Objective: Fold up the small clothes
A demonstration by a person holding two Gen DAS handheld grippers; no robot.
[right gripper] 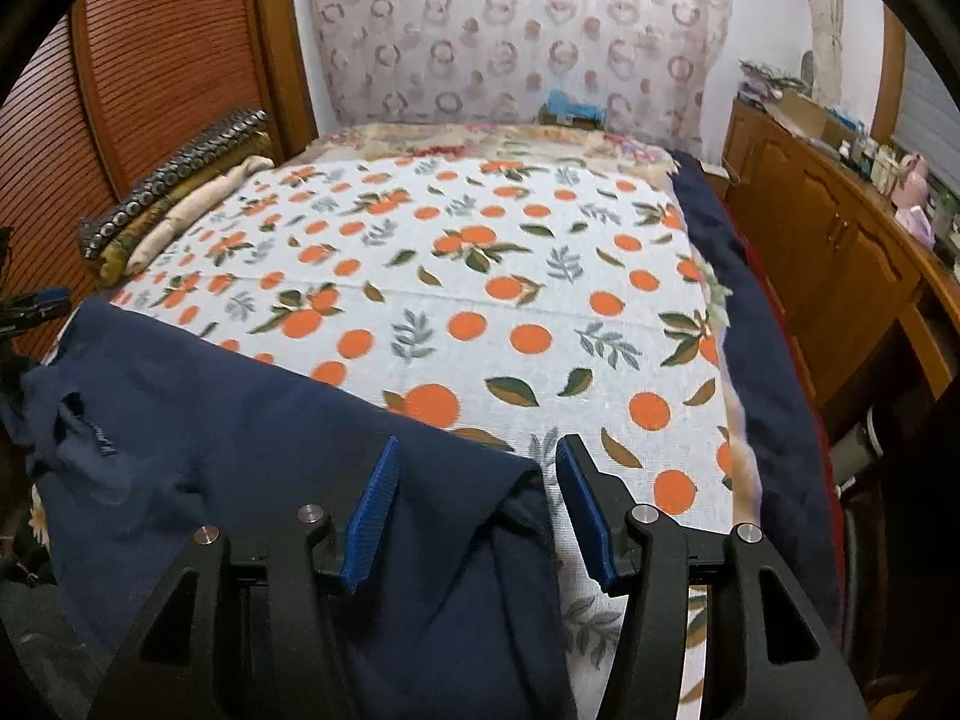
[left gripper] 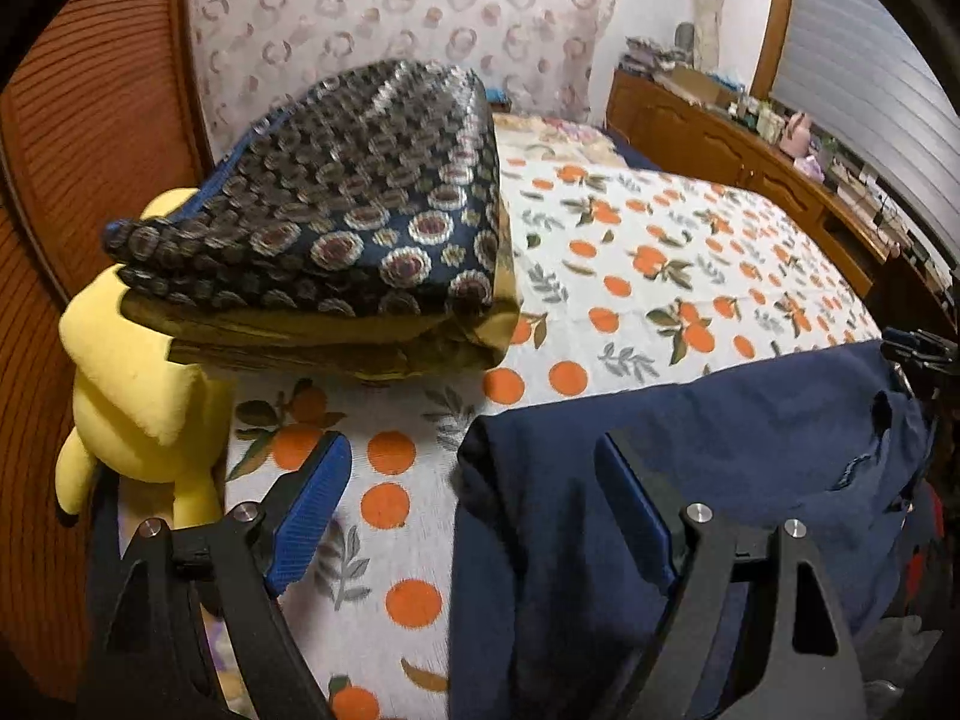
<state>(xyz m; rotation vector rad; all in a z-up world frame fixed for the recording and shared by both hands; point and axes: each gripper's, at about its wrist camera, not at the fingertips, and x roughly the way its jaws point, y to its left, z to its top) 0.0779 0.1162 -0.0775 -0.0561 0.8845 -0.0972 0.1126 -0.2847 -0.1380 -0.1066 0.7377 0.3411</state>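
Observation:
A dark navy garment [left gripper: 720, 456] lies spread at the near edge of the bed on the orange-print sheet [left gripper: 690, 264]. My left gripper [left gripper: 474, 450] is open over the garment's left edge, its right finger above the cloth, its left finger above the sheet. In the right wrist view the same navy garment [right gripper: 240, 456] fills the lower left. My right gripper [right gripper: 477, 456] is open over its right corner, holding nothing. The far tip of the right gripper shows in the left wrist view at the far right, the left gripper's at the far left in the right wrist view.
A folded stack with a navy medallion-print cloth [left gripper: 336, 240] on top sits at the bed's left, also in the right wrist view [right gripper: 180, 192]. A yellow plush toy [left gripper: 138, 396] lies beside it. A wooden cabinet [right gripper: 840, 252] with clutter runs along the right. A slatted wooden panel [right gripper: 150, 72] stands left.

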